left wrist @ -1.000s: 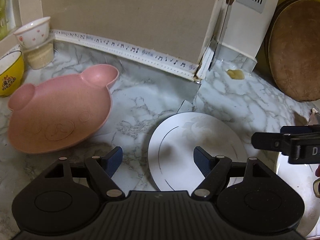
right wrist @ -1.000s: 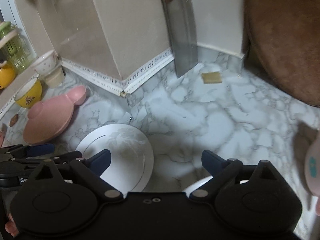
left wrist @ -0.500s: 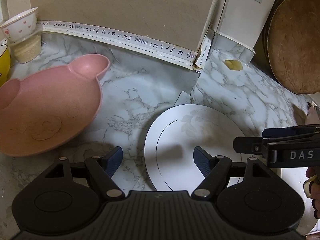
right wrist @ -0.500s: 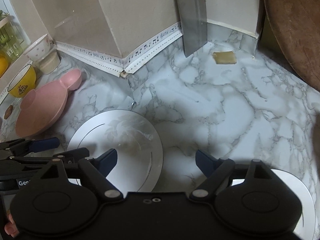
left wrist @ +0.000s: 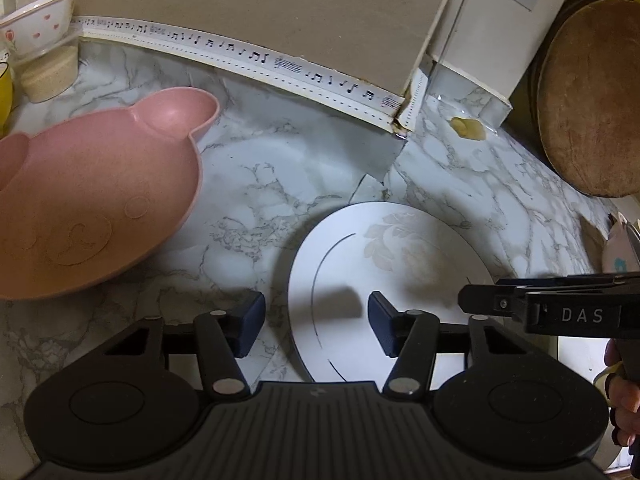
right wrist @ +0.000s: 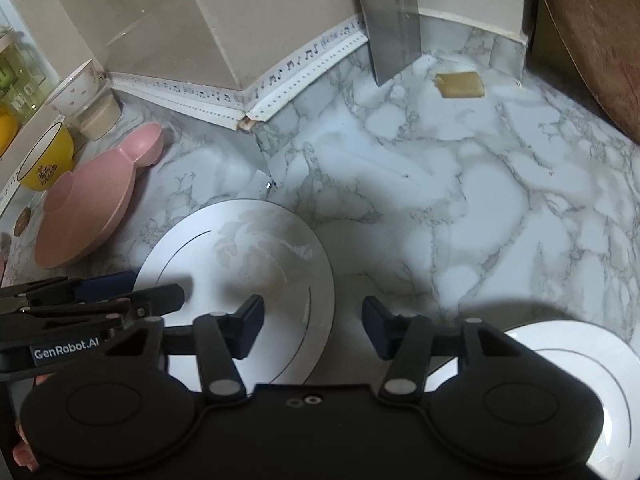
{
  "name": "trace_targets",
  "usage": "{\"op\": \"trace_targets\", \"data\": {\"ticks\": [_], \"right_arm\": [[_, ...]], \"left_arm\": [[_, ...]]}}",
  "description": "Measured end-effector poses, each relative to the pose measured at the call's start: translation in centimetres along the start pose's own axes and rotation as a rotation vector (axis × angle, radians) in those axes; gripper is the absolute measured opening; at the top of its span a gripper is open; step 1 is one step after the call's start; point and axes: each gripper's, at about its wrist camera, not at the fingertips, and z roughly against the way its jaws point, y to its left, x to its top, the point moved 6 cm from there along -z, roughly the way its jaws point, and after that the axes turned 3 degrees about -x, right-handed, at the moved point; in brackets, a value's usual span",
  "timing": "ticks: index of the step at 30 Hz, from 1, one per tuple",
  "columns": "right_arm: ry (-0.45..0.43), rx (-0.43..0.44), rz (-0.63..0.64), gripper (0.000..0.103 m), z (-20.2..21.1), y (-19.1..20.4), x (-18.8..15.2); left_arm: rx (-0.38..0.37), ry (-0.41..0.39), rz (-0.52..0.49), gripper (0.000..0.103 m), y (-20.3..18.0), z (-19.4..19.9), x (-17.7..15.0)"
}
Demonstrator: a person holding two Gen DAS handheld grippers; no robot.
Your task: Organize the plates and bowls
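A white plate with a faint flower print (left wrist: 400,264) (right wrist: 240,276) lies flat on the marble counter. My left gripper (left wrist: 316,326) is open and empty, straddling the plate's left rim just above it. My right gripper (right wrist: 312,330) is open and empty, straddling the same plate's right rim; it shows from the side in the left wrist view (left wrist: 520,304). A pink bear-shaped plate (left wrist: 92,200) (right wrist: 92,208) lies to the left. A second white plate (right wrist: 580,384) lies at the lower right, partly hidden by my right gripper.
A yellow bowl (right wrist: 46,160) and a white bowl with red hearts (left wrist: 38,28) stacked on a beige cup (left wrist: 50,74) stand at the far left. A round wooden board (left wrist: 592,96) leans at the right. A cleaver blade (right wrist: 394,20) hangs by the wall corner.
Both grippers have moved forward and down toward the flower-print plate, which now looks larger and lies between their fingers. The second white plate has come into the right wrist view.
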Motion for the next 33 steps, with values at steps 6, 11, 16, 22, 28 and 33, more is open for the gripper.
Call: {"op": "trace_targets", "data": {"ticks": [6, 11, 16, 22, 28, 33], "right_arm": [[0.002, 0.015, -0.024, 0.040, -0.1, -0.2, 0.0], [0.000, 0.023, -0.027, 0.027, -0.1, 0.0, -0.1], [-0.011, -0.003, -0.039, 0.018, 0.0, -0.3, -0.2], [-0.029, -0.015, -0.055, 0.016, 0.7, -0.5, -0.2], [-0.038, -0.017, -0.096, 0.016, 2.1, -1.2, -0.3], [-0.065, -0.011, -0.131, 0.016, 4.0, -1.7, -0.2]], "left_arm": [[-0.055, 0.010, 0.046, 0.034, 0.4, 0.0, 0.3], [-0.061, 0.012, 0.090, 0.022, 1.2, 0.0, 0.4], [-0.083, 0.013, 0.122, 0.020, 1.5, 0.1, 0.3], [-0.109, 0.000, 0.121, 0.020, 1.1, 0.7, 0.2], [-0.131, -0.017, 0.111, 0.020, -0.1, 1.9, 0.6], [-0.157, -0.036, 0.105, 0.020, -1.2, 3.3, 1.2]]}}
